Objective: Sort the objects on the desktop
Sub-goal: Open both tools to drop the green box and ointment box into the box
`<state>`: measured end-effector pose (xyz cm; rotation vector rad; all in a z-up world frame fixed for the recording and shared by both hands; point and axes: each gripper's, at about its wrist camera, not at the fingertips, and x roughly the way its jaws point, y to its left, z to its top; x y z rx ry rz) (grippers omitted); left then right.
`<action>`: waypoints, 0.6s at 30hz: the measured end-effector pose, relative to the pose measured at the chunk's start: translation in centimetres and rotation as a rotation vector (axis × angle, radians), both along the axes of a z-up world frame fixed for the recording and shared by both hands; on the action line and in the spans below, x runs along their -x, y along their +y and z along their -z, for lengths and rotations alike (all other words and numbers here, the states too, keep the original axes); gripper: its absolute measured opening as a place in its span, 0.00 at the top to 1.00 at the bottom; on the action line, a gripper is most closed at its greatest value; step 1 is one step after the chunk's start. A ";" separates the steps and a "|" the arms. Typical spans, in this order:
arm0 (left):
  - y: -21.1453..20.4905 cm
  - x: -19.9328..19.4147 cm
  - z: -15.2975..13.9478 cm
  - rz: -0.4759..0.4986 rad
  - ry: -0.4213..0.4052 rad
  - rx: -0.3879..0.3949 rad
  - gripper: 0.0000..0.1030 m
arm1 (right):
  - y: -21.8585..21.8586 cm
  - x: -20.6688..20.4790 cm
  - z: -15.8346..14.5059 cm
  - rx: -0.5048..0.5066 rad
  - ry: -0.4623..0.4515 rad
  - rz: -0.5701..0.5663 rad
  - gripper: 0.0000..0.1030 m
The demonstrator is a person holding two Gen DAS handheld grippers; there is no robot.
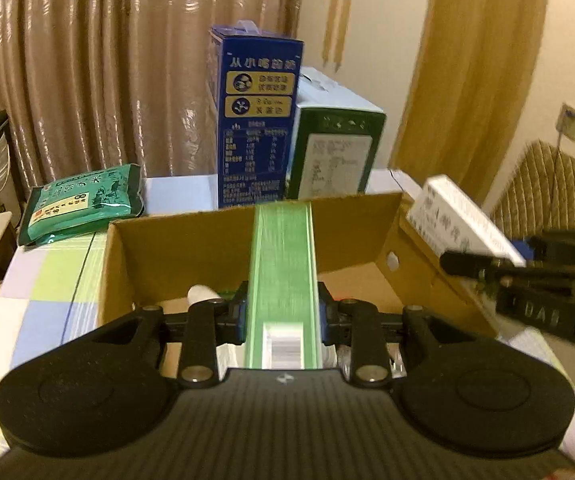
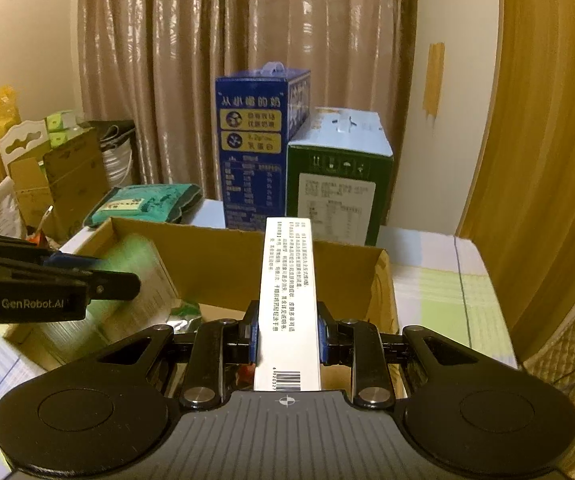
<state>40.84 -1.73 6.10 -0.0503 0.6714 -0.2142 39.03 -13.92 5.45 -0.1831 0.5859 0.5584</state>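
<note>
- L gripper (image 1: pixel 283 316) clamped green box (image 1: pixel 281 264), above cardboard box (image 1: pixel 175 240) interior.
- R gripper (image 2: pixel 287 336) clamped white box (image 2: pixel 289 300), near the carton's right wall; desk (image 2: pixel 439 292) bare beyond.

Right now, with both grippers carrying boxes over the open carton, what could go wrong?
1. The long green box is pinched near one end by the left gripper, so it may pivot or slip.
2. The narrow white printed box in the right gripper overhangs likewise.
3. Both head for one brown cardboard carton; they could collide.
</note>
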 end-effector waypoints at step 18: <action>1.9 4.0 1.0 -0.054 -0.031 0.039 0.30 | -2.7 0.4 0.0 -0.116 -0.009 0.059 0.29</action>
